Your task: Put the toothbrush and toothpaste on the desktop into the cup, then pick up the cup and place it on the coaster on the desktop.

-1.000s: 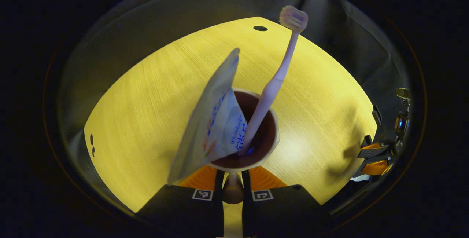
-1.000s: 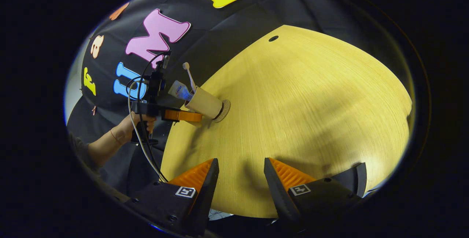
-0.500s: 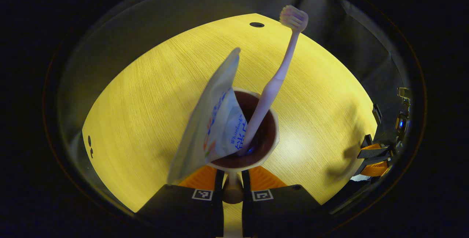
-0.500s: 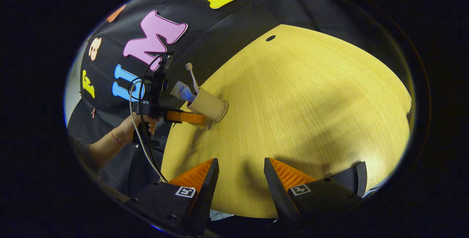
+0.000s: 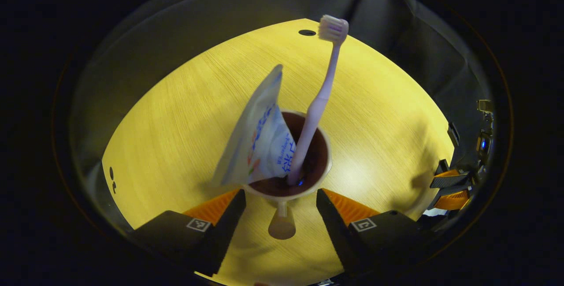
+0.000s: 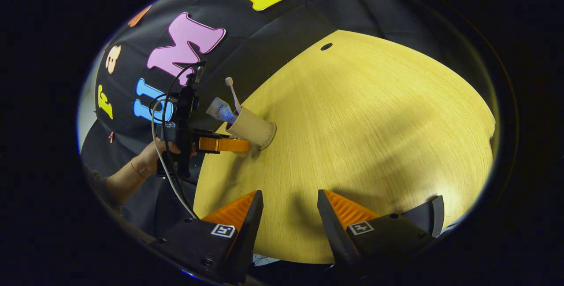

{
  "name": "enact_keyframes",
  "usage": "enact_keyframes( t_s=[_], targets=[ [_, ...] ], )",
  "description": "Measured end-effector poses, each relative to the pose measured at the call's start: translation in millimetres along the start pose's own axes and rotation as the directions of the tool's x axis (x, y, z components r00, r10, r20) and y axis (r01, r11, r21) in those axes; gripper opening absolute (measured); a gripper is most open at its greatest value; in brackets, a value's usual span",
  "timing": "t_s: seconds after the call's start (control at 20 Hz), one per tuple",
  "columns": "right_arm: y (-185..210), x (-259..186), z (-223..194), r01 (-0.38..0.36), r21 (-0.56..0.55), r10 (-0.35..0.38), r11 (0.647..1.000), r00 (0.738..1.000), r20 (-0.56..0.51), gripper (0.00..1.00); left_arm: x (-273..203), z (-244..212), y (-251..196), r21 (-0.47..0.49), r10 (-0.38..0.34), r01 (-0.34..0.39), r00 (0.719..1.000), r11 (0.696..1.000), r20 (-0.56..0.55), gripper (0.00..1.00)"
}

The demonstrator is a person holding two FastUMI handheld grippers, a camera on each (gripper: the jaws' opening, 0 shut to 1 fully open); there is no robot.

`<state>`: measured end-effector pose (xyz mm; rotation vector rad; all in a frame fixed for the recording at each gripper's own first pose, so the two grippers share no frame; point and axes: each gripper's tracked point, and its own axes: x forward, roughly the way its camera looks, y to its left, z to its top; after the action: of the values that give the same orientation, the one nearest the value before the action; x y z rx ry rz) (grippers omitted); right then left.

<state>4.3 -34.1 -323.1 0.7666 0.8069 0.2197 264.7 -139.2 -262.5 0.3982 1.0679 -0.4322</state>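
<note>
A beige cup (image 5: 318, 162) with a dark inside stands upright on the wooden table (image 5: 176, 114). In it lean a pale pink toothbrush (image 5: 324, 87), bristles up, and a white toothpaste tube (image 5: 257, 136). The cup's handle (image 5: 282, 226) points toward my left gripper (image 5: 280, 195), which is open, one finger on each side of the handle without touching it. In the right gripper view the cup (image 6: 251, 127) rests on a round woven coaster (image 6: 272, 132), with the left gripper (image 6: 222, 145) beside it. My right gripper (image 6: 289, 194) is open and holds nothing, near the table's front edge.
A person's hand (image 6: 145, 162) holds the left gripper by the table's left edge, with a cable hanging from it. A small round hole (image 6: 326, 46) lies near the far edge. The right gripper (image 5: 449, 189) shows at the table's right rim.
My left gripper was shut on the cup's handle; its fingers have spread and let go. The cup now stands on the coaster, and the toothbrush has tipped more upright.
</note>
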Motion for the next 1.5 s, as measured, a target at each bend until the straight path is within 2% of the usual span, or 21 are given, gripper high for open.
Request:
enact_keyframes(
  t_s=[0.15,0.3,0.5,0.7,0.75,0.9,1.1,1.15,1.2,1.5],
  targets=[
    [10.4,1.0,2.9,-0.003,-0.011,0.003,1.0,1.0,0.004,0.77,-12.0,-2.1,5.7,-0.013,0.019,-0.018,0.999,1.0,0.042,0.99],
    [26.4,1.8,6.4,-0.008,-0.029,0.009,1.0,1.0,0.008,0.77,-33.2,-2.8,3.0,-0.026,0.003,0.0,0.993,1.0,0.115,0.98],
    [55.0,6.5,8.9,-0.02,-0.057,0.021,0.998,1.0,0.008,0.77,-66.0,-8.1,6.3,-0.03,0.006,0.001,0.97,1.0,0.244,0.98],
    [87.2,10.8,13.2,-0.033,-0.111,0.033,0.993,0.999,0.004,0.82,-105.7,-22.9,10.5,-0.075,0.008,0.02,0.935,0.997,0.353,0.98],
    [94.6,12.4,15.1,-0.033,-0.123,0.034,0.992,0.999,0.009,0.9,-116.2,-29.0,13.6,-0.089,0.016,0.018,0.929,0.996,0.371,0.98],
    [114.9,14.2,19.6,-0.031,-0.153,0.035,0.988,0.999,0.025,0.94,-140.0,-55.8,18.8,-0.146,0.017,0.046,0.915,0.988,0.403,0.98],
    [139.8,14.4,24.8,-0.023,-0.214,0.033,0.977,0.998,0.045,0.97,-157.3,-96.3,29.5,-0.216,0.034,0.06,0.913,0.975,0.407,0.99],
    [145.6,16.2,26.7,-0.018,-0.228,0.031,0.974,0.998,0.051,0.98,-160.8,-103.0,33.2,-0.238,0.045,0.061,0.909,0.969,0.415,0.94],
    [151.7,17.4,27.3,-0.017,-0.242,0.031,0.97,0.998,0.054,0.98,-162.3,-107.7,35.0,-0.252,0.049,0.066,0.905,0.965,0.423,0.98],
    [184.8,24.0,25.9,-0.016,-0.303,0.037,0.953,0.997,0.065,0.98,-180.0,-125.9,49.7,-0.303,0.08,0.073,0.882,0.95,0.464,0.98]
  ],
)
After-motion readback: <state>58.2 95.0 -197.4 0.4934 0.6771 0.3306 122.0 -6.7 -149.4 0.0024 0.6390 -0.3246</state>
